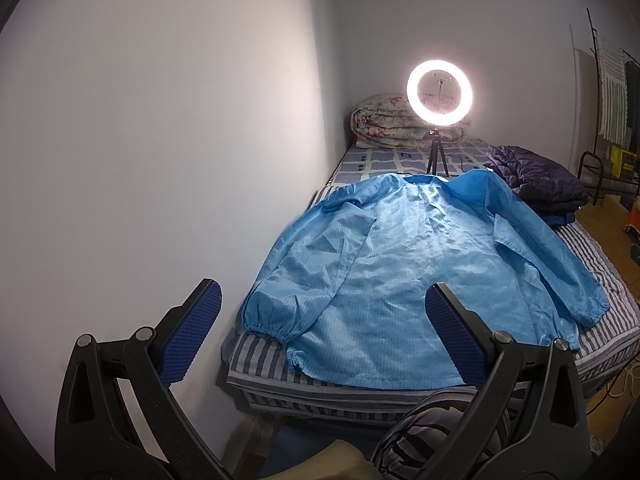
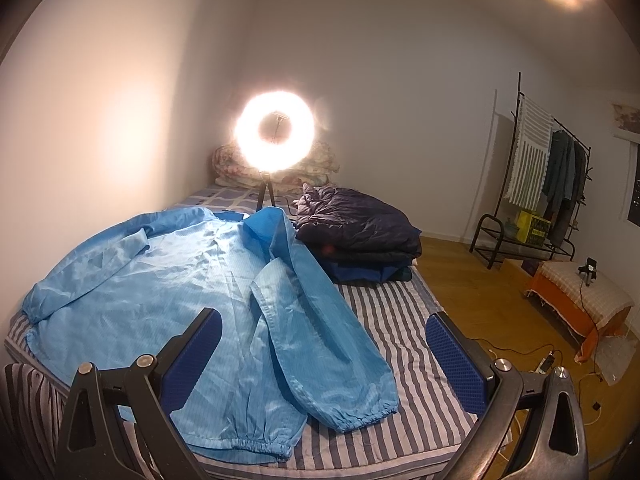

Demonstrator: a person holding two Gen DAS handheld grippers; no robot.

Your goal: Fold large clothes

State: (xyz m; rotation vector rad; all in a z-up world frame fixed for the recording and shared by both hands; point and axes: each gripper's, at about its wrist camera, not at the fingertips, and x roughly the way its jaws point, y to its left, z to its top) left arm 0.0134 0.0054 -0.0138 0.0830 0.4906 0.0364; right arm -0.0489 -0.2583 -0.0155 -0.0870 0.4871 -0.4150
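A bed (image 2: 400,344) with a striped sheet fills the corner of the room, its long side against a pale wall (image 1: 160,140). Spread flat across the near part of the bed lies a light blue jacket (image 1: 400,264), front down or up cannot be told, its collar toward the far end and its hem at the near edge. One sleeve lies along the wall side, the other runs down the open side and ends in a gathered cuff (image 2: 360,412) near the hem. Beyond the jacket, on the open side of the bed, sits a pile of folded dark clothes (image 2: 360,236), just beside the jacket's shoulder. At the far end a rolled flowered quilt (image 1: 384,124) rests against the wall, and in front of it a lit ring light (image 1: 439,92) stands on a small tripod. On the wooden floor to the right stands a clothes rack (image 2: 536,168) with hanging garments. The left gripper (image 1: 324,328) hovers over the near wall-side corner, fingers spread wide and empty. The right gripper (image 2: 324,356) hangs above the near sleeve, likewise wide apart and holding nothing.
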